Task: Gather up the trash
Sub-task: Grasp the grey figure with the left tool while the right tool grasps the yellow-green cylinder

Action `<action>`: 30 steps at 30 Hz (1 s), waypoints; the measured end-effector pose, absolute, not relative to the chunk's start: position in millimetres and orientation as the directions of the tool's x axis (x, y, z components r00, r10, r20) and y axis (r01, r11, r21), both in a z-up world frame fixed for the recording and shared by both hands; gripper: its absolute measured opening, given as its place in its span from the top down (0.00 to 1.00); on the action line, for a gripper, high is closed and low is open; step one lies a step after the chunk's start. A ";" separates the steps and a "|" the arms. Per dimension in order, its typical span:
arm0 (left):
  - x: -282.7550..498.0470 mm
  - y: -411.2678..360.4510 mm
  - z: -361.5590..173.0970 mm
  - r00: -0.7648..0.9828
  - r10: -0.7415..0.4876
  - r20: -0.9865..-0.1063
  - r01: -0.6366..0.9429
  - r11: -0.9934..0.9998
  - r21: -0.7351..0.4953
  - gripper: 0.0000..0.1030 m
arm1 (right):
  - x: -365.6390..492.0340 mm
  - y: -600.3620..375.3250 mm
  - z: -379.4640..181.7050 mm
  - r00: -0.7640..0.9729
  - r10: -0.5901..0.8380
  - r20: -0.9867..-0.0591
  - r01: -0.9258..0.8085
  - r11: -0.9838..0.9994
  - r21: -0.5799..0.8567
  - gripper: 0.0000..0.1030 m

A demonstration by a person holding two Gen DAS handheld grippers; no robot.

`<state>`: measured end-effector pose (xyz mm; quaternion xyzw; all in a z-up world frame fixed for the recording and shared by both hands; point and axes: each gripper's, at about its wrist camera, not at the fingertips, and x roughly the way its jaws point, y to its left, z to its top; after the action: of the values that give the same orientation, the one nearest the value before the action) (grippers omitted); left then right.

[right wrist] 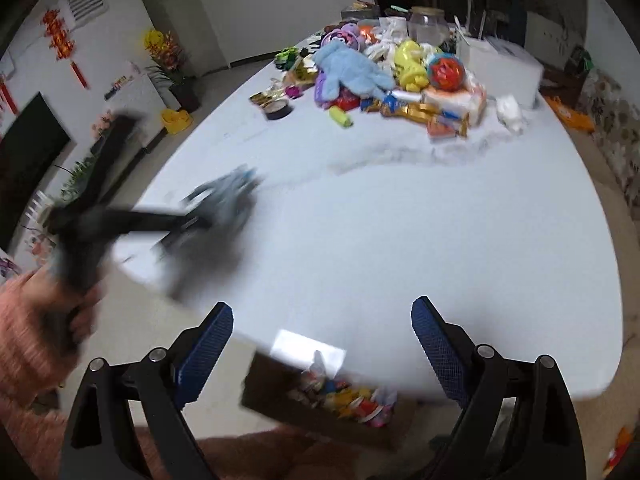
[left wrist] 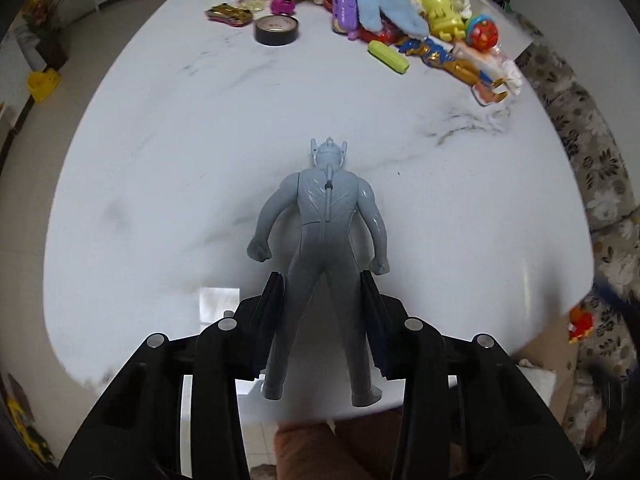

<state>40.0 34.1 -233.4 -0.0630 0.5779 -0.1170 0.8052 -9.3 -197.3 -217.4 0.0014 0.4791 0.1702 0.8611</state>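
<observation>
My left gripper (left wrist: 322,280) is shut on the legs of a grey hero figure (left wrist: 326,216), held head-away above the white marble table (left wrist: 160,160). In the right wrist view the left gripper (right wrist: 200,220) and the figure (right wrist: 232,192) show blurred at the left. My right gripper (right wrist: 322,320) is open and empty over the table's near edge. A pile of toys and wrappers (left wrist: 400,20) lies at the far end of the table; it also shows in the right wrist view (right wrist: 380,80).
A black tape roll (left wrist: 276,30) and a green tube (left wrist: 388,56) lie near the pile. A cardboard box with wrappers (right wrist: 340,396) stands on the floor below the near table edge. A white box (right wrist: 500,64) and a jar (right wrist: 428,24) stand at the far end.
</observation>
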 end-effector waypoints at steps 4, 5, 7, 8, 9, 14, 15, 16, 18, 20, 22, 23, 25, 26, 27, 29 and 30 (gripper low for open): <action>20.8 49.1 -221.2 0.325 -0.280 -0.903 0.085 0.960 -0.267 0.63 | 66.3 -171.7 -232.0 0.456 0.281 -0.844 -0.325 0.936 0.136 0.13; 17.8 51.1 -219.1 0.329 -0.285 -0.900 0.072 0.958 -0.277 0.63 | 82.0 -165.4 -236.0 0.448 0.278 -0.850 -0.332 0.934 0.130 0.13; 8.1 62.7 -212.9 0.343 -0.299 -0.891 0.037 0.952 -0.305 0.63 | 128.3 -145.8 -247.4 0.436 0.257 -0.863 -0.347 0.932 0.102 0.14; 4.4 66.5 -210.2 0.350 -0.302 -0.887 0.025 0.949 -0.313 0.64 | 144.3 -137.1 -251.0 0.437 0.240 -0.867 -0.349 0.933 0.083 0.15; -1.1 71.5 -205.9 0.358 -0.302 -0.884 0.011 0.947 -0.320 0.65 | 160.7 -127.8 -254.4 0.442 0.221 -0.869 -0.352 0.934 0.058 0.16; -1.1 78.5 -198.6 0.385 -0.291 -0.876 -0.026 0.945 -0.325 0.65 | 237.1 -88.0 -271.5 0.463 0.117 -0.879 -0.341 0.939 -0.055 0.28; 0.2 79.3 -198.0 0.388 -0.289 -0.875 -0.029 0.945 -0.325 0.65 | 251.4 -83.8 -275.8 0.453 0.095 -0.886 -0.328 0.942 -0.067 0.31; 2.1 79.3 -196.7 0.392 -0.284 -0.875 -0.030 0.947 -0.321 0.65 | 259.2 -82.0 -278.0 0.446 0.088 -0.890 -0.321 0.945 -0.067 0.42; 1.4 80.4 -192.9 0.400 -0.296 -0.868 -0.028 0.942 -0.334 0.65 | 277.8 -83.9 -284.6 0.400 0.104 -0.911 -0.299 0.954 -0.022 0.64; -1.2 80.6 -187.9 0.406 -0.299 -0.864 -0.021 0.942 -0.336 0.65 | 283.9 -92.2 -282.9 0.372 0.155 -0.915 -0.268 0.962 0.054 0.82; -1.8 78.3 -185.2 0.405 -0.305 -0.862 -0.007 0.941 -0.337 0.65 | 279.3 -99.7 -279.4 0.360 0.183 -0.915 -0.262 0.961 0.089 0.82; 0.9 75.7 -185.3 0.402 -0.311 -0.861 -0.001 0.941 -0.340 0.65 | 271.7 -105.2 -274.2 0.370 0.210 -0.905 -0.273 0.956 0.110 0.82; 4.3 70.8 -183.2 0.402 -0.318 -0.859 0.019 0.940 -0.340 0.65 | 257.5 -117.3 -262.1 0.388 0.267 -0.882 -0.288 0.944 0.159 0.82; 6.3 67.5 -181.0 0.404 -0.320 -0.857 0.031 0.941 -0.337 0.65 | 248.2 -125.8 -251.5 0.400 0.303 -0.865 -0.297 0.936 0.190 0.82; 8.6 64.2 -178.5 0.407 -0.323 -0.854 0.042 0.941 -0.335 0.65 | 240.2 -132.0 -243.0 0.411 0.321 -0.853 -0.304 0.931 0.203 0.82; 11.7 59.1 -172.5 0.415 -0.336 -0.846 0.066 0.938 -0.340 0.65 | 217.6 -146.4 -221.1 0.434 0.370 -0.822 -0.329 0.914 0.238 0.82; 13.6 56.9 -170.6 0.417 -0.340 -0.843 0.075 0.937 -0.341 0.65 | 204.3 -152.7 -209.9 0.448 0.384 -0.807 -0.342 0.908 0.242 0.82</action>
<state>13.6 56.9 -170.6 -0.1262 0.5252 -0.1249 0.8322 204.3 -152.7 -209.9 0.0220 0.4799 0.2133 0.8507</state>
